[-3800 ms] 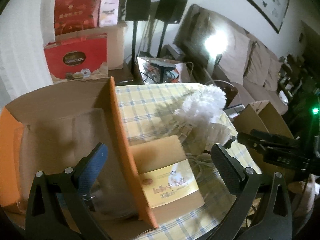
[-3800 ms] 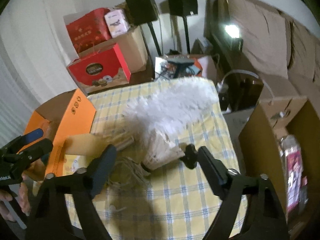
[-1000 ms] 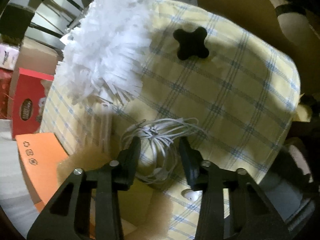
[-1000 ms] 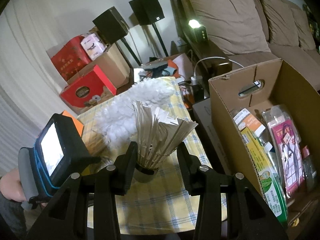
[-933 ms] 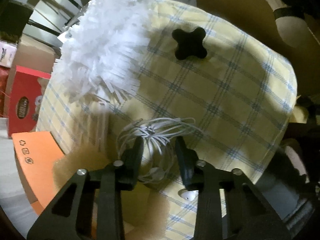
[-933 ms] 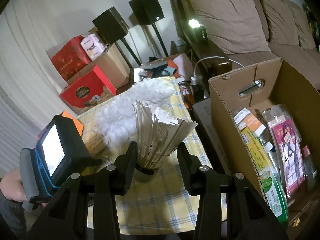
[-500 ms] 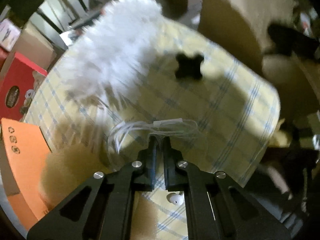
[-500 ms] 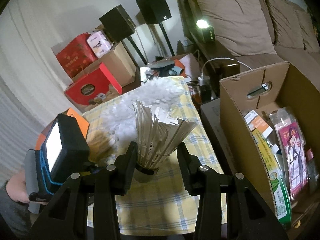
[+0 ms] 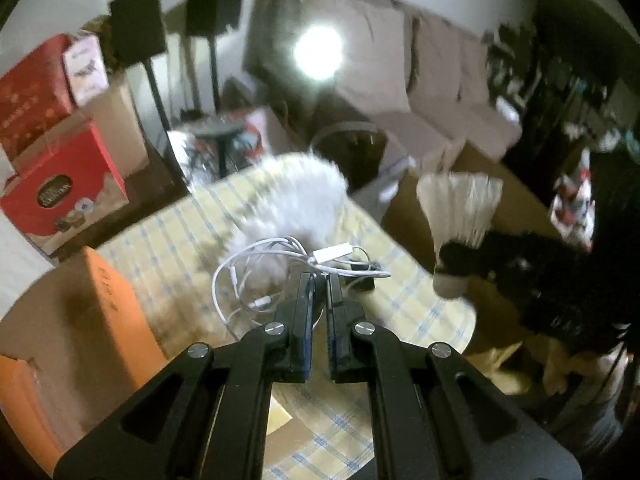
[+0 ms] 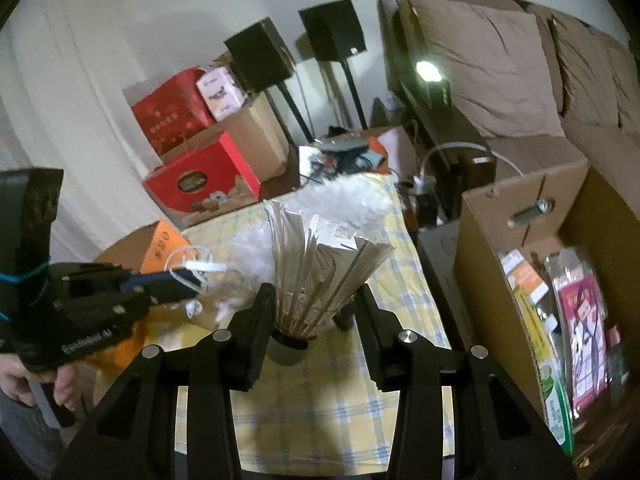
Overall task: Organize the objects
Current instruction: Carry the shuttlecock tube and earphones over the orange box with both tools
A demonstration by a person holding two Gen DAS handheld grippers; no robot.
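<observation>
My left gripper (image 9: 319, 280) is shut on a coiled white cable (image 9: 256, 272) and holds it above the yellow checked table (image 9: 192, 240). It shows from the side in the right wrist view (image 10: 188, 280), with the cable (image 10: 192, 266) hanging from its tips. My right gripper (image 10: 316, 300) is shut on a feather shuttlecock (image 10: 316, 272), held upright over the table's right side; it also shows in the left wrist view (image 9: 460, 216). A white fluffy duster (image 9: 296, 196) lies on the table behind the cable.
An orange-edged open cardboard box (image 9: 80, 320) stands at the table's left end. A brown carton (image 10: 560, 264) with packaged goods stands right of the table. Red gift boxes (image 10: 200, 184), two speakers on stands (image 10: 296, 56) and a sofa (image 10: 520, 80) lie beyond.
My left gripper closed on the cable and lifted it off the table, tilting up to face the room. My right gripper has kept hold of the shuttlecock and shifted slightly.
</observation>
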